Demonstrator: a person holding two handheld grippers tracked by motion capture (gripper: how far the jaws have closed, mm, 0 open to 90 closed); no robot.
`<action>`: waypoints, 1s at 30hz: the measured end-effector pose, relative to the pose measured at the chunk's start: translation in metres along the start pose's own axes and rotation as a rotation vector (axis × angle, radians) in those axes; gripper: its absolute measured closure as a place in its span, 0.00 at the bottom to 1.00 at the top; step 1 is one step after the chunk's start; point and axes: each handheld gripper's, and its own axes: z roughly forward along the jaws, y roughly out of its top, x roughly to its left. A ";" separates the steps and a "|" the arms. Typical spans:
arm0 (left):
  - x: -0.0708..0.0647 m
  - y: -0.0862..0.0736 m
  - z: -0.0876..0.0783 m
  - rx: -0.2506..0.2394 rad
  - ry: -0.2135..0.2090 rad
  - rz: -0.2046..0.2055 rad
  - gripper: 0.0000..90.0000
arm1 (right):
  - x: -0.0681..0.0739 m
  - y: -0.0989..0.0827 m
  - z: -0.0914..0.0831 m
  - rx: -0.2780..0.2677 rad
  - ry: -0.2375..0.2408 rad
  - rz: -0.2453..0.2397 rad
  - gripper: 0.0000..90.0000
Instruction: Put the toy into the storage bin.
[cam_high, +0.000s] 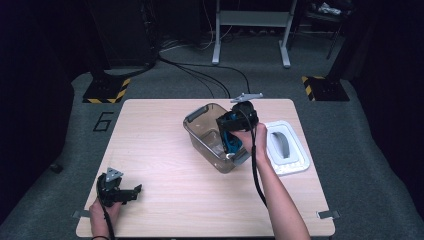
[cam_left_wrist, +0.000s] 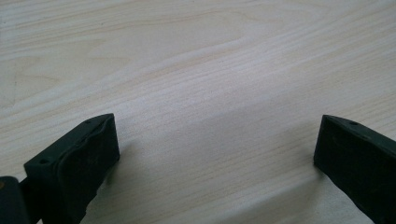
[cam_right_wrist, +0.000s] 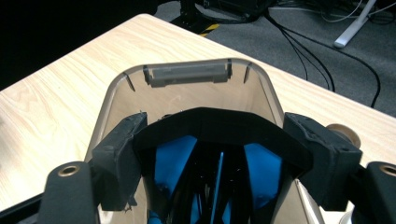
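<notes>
Headset over bin, my right jaws clamped on its black band, left gripper idle and released.

My left gripper (cam_high: 119, 189) rests at the near left corner of the table (cam_high: 165, 210), jaws spread wide over bare wood with nothing between them, well apart from the work. Toward the middle stands the clear bin (cam_high: 202, 131), its long axis running from far left to near right, grey handle (cam_right_wrist: 187, 73) on the far rim. My right gripper (cam_right_wrist: 224, 140) grasps the black-and-blue headset (cam_high: 231, 134) by its band, which spans crosswise between the pads, and the headset hangs down inside the bin's walls. I judge the way down is open, though the side walls stand close. Just right of the bin lies the white lid (cam_high: 287, 147), clear of the path.
</notes>
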 end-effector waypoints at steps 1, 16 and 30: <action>0.000 0.000 0.000 0.000 0.000 0.000 0.00 | 0.000 -0.001 0.001 0.003 0.000 0.006 0.26; 0.000 0.000 0.000 0.000 0.000 0.000 0.00 | -0.002 -0.020 0.007 0.051 -0.011 -0.002 0.26; 0.000 0.000 0.000 0.000 0.000 0.000 0.00 | 0.002 -0.033 0.012 0.109 -0.018 -0.032 0.26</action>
